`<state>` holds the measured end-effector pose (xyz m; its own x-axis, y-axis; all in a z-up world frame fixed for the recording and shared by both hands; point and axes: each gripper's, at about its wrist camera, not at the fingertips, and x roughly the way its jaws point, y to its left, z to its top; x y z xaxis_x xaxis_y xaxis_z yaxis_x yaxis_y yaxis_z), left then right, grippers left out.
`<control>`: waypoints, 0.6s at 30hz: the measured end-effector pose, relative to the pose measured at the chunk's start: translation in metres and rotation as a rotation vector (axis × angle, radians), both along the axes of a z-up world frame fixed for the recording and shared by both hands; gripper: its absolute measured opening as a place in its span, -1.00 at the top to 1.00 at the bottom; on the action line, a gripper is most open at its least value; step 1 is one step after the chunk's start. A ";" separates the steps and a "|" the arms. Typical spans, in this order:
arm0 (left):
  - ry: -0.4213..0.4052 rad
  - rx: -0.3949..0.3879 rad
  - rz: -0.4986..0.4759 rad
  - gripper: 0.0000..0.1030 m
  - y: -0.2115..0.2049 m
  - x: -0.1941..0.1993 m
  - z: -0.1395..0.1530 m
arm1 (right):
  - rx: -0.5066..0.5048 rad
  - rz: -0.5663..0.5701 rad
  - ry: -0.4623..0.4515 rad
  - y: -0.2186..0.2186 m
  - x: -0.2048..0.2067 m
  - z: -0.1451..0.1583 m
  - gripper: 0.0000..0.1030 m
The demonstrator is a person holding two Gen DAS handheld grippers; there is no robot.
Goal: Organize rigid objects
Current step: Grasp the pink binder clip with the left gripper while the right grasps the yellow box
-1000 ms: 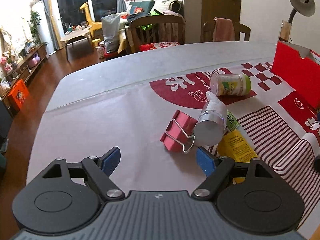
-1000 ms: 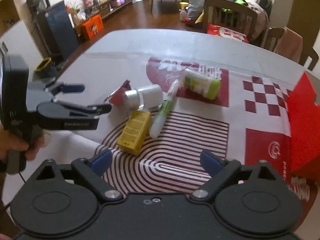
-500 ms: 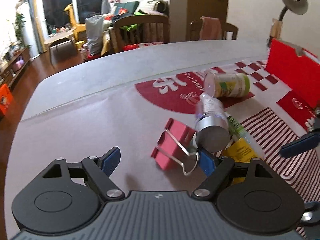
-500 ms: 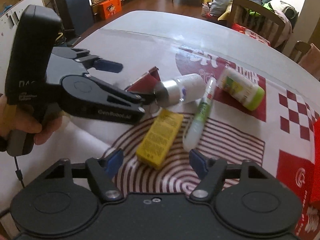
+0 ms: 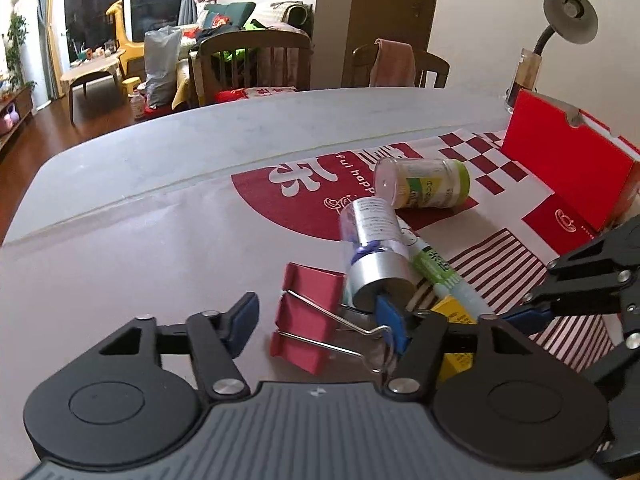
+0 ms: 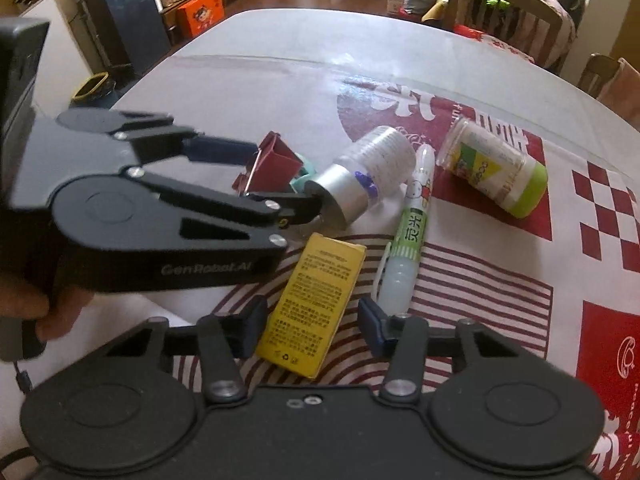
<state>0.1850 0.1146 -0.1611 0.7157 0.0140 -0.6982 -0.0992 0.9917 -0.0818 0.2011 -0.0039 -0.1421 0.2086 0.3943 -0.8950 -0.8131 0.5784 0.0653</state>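
Note:
A red binder clip (image 5: pixel 308 316) lies on the table between the fingers of my left gripper (image 5: pixel 316 322). Its jaws are closing; the right pad touches the clip's wire handle, while the left pad stands clear of the clip. A yellow box (image 6: pixel 312 300) lies between the fingers of my right gripper (image 6: pixel 312 326), whose jaws are also closing, with a gap left at the right pad. A silver-capped bottle (image 5: pixel 376 248) rests against the clip. Beside it lie a green-labelled glue pen (image 6: pixel 408 248) and a green-lidded jar (image 6: pixel 496 168).
A red and white printed mat (image 5: pixel 304 180) covers the right part of the table. An upright red box (image 5: pixel 568 168) stands at the mat's far right, with a desk lamp (image 5: pixel 568 20) behind it. Wooden chairs (image 5: pixel 252 68) line the far edge.
Both grippers' jaws have narrowed. The left gripper moved in around the binder clip. The right gripper came down and forward until the yellow box lay between its fingers.

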 end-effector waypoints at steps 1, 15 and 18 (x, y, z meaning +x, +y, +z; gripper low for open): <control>-0.001 0.001 0.001 -0.06 -0.002 -0.001 0.001 | 0.000 -0.005 0.001 0.000 0.000 0.000 0.22; -0.009 -0.003 0.107 0.31 0.002 -0.015 0.009 | 0.034 -0.096 0.038 -0.019 -0.010 0.019 0.44; -0.018 -0.036 0.138 0.36 0.007 -0.021 0.015 | 0.052 -0.113 0.042 -0.029 -0.014 0.029 0.44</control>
<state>0.1639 0.1217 -0.1465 0.7212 0.0883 -0.6870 -0.2329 0.9650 -0.1204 0.1869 -0.0332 -0.1131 0.2174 0.4168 -0.8826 -0.7390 0.6610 0.1301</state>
